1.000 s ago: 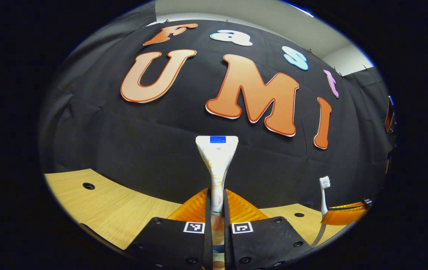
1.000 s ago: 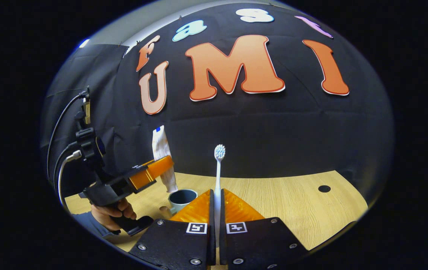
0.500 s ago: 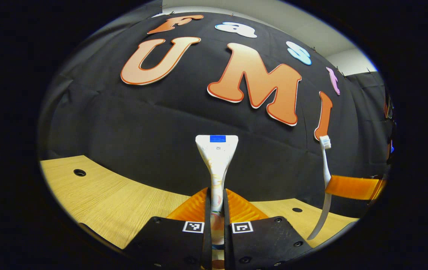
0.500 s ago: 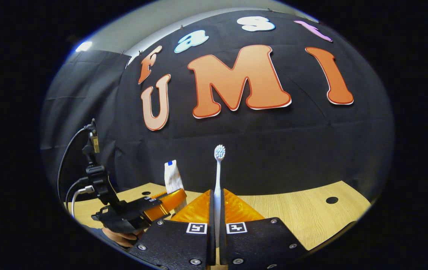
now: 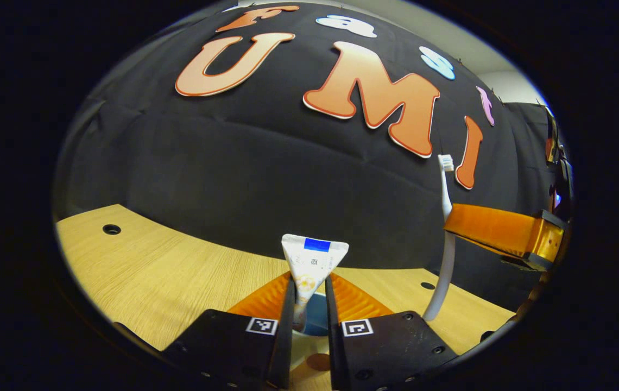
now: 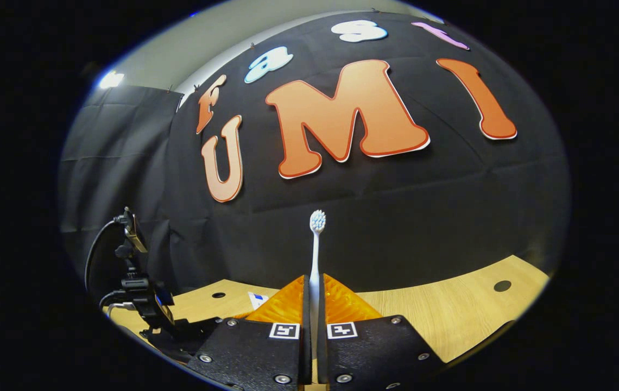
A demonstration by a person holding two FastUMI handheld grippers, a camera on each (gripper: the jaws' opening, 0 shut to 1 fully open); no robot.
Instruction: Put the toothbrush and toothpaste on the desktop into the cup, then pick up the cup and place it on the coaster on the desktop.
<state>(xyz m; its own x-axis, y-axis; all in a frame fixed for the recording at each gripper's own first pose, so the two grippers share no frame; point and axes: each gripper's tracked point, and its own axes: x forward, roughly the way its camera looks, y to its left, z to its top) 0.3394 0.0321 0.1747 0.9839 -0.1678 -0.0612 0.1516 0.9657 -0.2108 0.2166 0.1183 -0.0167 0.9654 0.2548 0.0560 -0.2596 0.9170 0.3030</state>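
The left gripper has its fingers parted a little, with the toothpaste standing between them, crimped end up and its lower end down in the blue cup just under the fingertips; whether either finger presses the tube cannot be told, and by the gap it looks released or nearly so. The right gripper is clamped on the toothbrush, which stands upright, bristles at the top and handle running down between the fingers. In the left gripper view that same brush hangs to the right of the cup and well above the desk, near vertical, its lower tip pointing down, held in the right gripper. So the relation that matters: the cup lies to the left of the brush and lower, beneath the left gripper, which the right gripper view shows low at its left edge. In my judgement the brush needs to travel sideways toward the cup and then descend along its own long axis, once the left gripper clears the cup mouth. The coaster I cannot place.
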